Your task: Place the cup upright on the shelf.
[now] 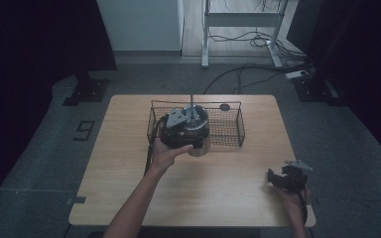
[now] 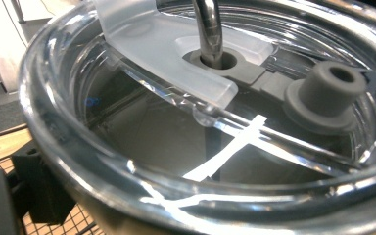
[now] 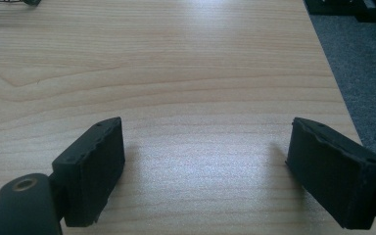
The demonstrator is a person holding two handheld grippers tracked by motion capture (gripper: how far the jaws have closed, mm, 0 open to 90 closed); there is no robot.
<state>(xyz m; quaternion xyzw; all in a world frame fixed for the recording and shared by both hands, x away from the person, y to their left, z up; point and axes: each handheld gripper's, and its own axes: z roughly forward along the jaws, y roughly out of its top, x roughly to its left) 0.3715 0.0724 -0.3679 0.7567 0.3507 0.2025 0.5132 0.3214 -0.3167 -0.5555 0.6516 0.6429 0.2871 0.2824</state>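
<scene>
A steel tumbler [image 1: 202, 141] with a clear lid [image 2: 142, 142], a metal straw [image 2: 208, 29] and a grey stopper [image 2: 329, 90] hangs over the front left part of a black wire basket [image 1: 228, 130]. My left gripper [image 1: 184, 130] is shut on the tumbler at its near side, with the hand beneath it. In the left gripper view one black finger [image 2: 34, 188] shows against the tumbler's outer wall; the other is hidden. My right gripper [image 3: 205, 169] rests open near the table's front right corner, with bare wood between its fingers.
The basket stands at the back middle of the wooden table [image 1: 129, 173], and its mesh [image 2: 54, 226] lies just under the tumbler. A small dark round thing [image 1: 224, 107] lies behind the basket. Cables and a desk frame are on the floor beyond.
</scene>
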